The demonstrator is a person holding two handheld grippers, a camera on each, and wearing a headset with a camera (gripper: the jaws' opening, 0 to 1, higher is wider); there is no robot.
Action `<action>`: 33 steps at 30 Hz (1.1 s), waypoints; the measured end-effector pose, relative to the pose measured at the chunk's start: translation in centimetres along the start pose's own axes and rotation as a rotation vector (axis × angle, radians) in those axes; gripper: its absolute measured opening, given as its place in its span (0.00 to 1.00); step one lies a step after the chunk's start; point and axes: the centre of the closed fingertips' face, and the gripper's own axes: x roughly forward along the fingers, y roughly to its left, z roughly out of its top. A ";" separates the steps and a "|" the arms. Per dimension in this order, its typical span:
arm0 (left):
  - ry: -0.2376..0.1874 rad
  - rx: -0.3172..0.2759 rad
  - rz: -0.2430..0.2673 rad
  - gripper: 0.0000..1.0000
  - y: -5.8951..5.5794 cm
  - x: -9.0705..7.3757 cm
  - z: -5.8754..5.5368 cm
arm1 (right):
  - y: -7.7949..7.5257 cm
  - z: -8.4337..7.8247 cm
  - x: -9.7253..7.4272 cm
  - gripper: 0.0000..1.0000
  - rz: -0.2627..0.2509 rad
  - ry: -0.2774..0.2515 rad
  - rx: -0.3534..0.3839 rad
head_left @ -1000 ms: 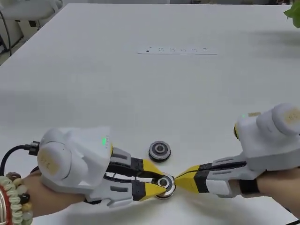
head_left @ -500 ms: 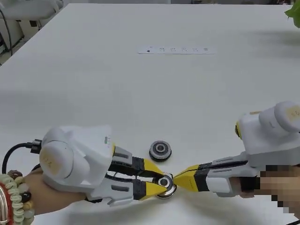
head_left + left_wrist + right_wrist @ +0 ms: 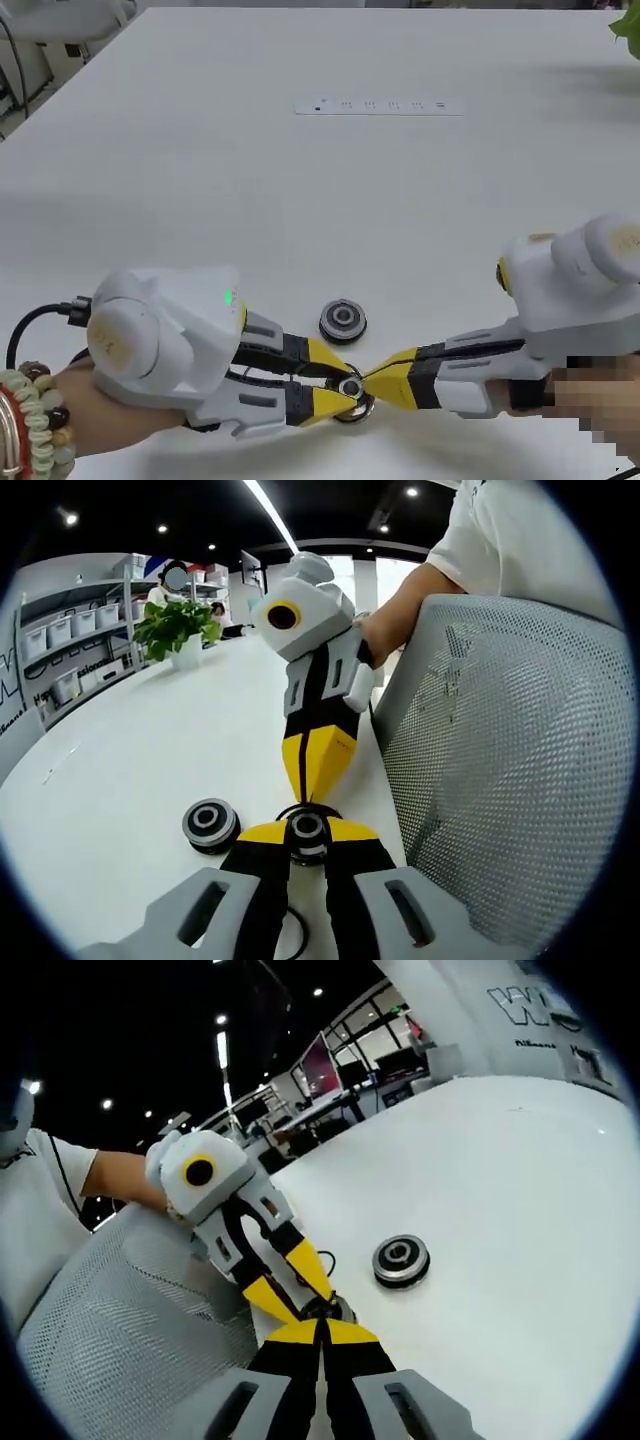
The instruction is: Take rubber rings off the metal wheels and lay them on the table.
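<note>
Two metal wheels are on the table: the left gripper clamps the near wheel from nine o'clock, the right gripper, jaws pressed together from three o'clock, seemingly nips its rubber ring, so peeling it outward should come next, while the spare wheel lies at twelve o'clock.

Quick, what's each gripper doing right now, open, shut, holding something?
Left gripper: shut on the metal wheel.
Right gripper: shut, tips at that wheel; what it pinches cannot be told.
</note>
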 end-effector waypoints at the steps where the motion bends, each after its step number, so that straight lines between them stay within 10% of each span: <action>1: 0.000 -0.003 0.001 0.07 0.0 0.0 0.0 | 0.3 0.1 0.1 0.00 0.014 -0.010 0.017; 14: 0.073 0.025 -0.017 0.10 -0.2 0.1 0.4 | -0.1 0.3 -0.3 0.00 -0.001 -0.030 0.033; 23: 0.031 0.006 -0.029 0.29 0.4 -1.7 2.5 | -0.3 0.7 -0.9 0.00 -0.009 -0.047 0.045; 33: 0.070 0.016 -0.055 0.55 -0.1 -4.2 2.3 | -0.6 1.3 -1.9 0.00 -0.033 -0.065 0.034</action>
